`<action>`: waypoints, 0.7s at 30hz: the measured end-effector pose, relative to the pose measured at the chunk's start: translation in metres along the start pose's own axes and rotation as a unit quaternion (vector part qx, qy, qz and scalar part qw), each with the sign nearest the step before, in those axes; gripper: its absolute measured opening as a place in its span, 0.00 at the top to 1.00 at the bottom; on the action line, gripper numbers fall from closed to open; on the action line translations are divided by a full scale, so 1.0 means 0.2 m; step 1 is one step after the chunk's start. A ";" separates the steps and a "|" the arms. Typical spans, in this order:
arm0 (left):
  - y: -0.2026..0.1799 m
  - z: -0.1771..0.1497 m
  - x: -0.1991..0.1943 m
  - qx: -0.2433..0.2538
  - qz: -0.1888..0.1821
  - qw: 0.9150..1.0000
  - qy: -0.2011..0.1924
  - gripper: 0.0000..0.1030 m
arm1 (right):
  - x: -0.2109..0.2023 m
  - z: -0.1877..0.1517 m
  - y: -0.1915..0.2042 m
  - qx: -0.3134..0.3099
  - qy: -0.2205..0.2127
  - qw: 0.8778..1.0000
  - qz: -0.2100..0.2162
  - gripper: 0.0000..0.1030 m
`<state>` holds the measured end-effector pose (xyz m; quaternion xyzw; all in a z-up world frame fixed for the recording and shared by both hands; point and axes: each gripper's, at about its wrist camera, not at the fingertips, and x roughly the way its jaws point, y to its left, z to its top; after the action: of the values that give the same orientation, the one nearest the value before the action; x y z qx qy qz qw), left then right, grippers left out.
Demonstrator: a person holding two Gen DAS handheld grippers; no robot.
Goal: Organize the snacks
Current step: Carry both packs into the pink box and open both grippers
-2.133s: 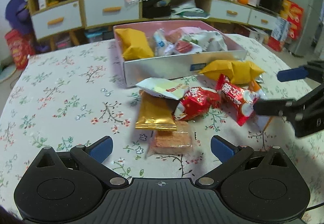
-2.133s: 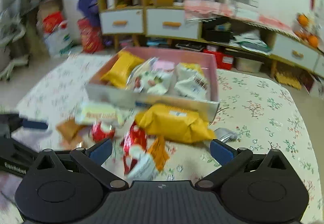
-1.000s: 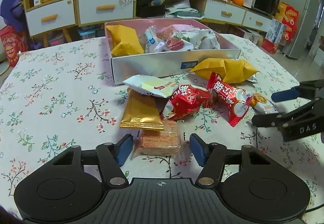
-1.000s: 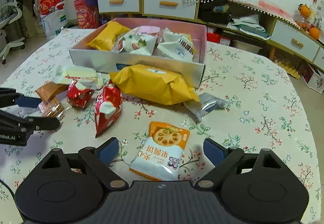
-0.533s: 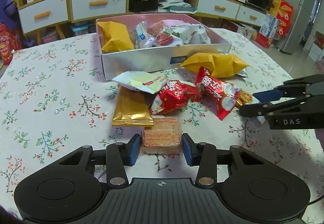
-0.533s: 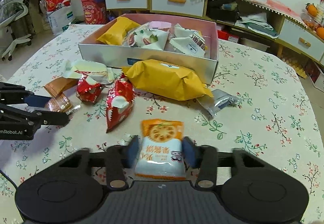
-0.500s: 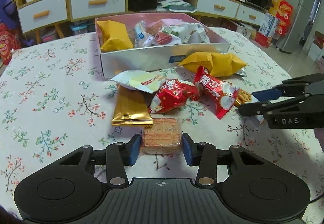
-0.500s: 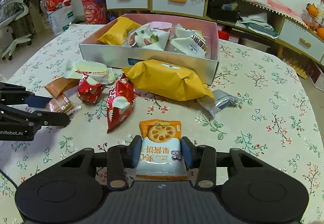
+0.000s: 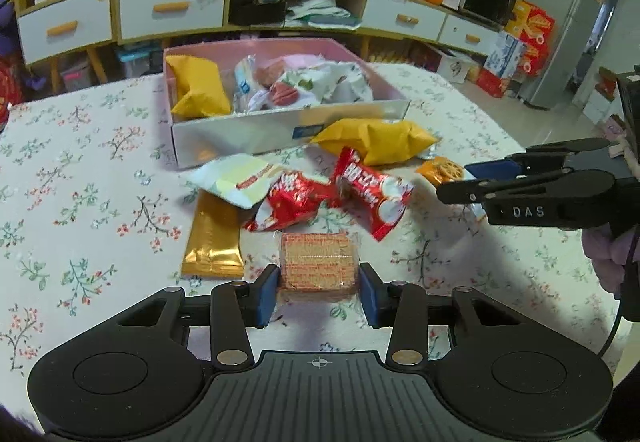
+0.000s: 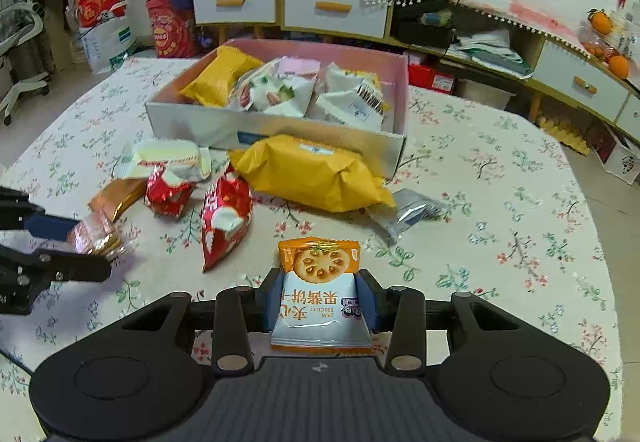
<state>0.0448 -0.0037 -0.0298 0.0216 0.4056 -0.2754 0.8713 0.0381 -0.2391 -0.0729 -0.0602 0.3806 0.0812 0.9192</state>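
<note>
My left gripper is shut on a clear-wrapped wafer pack and holds it just above the table; it also shows in the right wrist view. My right gripper is shut on an orange-and-white biscuit packet, lifted off the cloth. The pink snack box sits behind, holding a yellow bag and white packets. Loose on the table lie two red packets, a gold bar, a white packet and a large yellow bag.
A silver packet lies right of the large yellow bag. The floral tablecloth covers the round table. Cabinets with drawers stand behind the table. The right gripper's body reaches in from the right in the left wrist view.
Both grippers closed from open: the left on the wafer pack, the right on the biscuit packet. Both packets have since been lifted slightly off the table.
</note>
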 end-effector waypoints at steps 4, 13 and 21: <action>0.00 0.04 -0.02 -0.003 -0.001 1.000 -0.011 0.62 | -0.05 0.04 -0.02 0.013 -0.022 1.000 0.002 0.91; 0.04 0.16 0.00 -0.021 0.020 0.999 -0.039 0.62 | -0.06 0.17 -0.05 0.053 -0.045 0.998 0.007 0.91; 0.11 0.31 0.06 -0.055 0.045 0.995 -0.070 0.62 | 0.00 0.30 -0.03 0.081 -0.060 0.995 0.021 0.91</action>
<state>0.1049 -0.0062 -0.0004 -0.0272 0.3565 -0.2144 0.9090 0.0805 -0.2354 -0.0300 0.0278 0.3314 0.0726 0.9403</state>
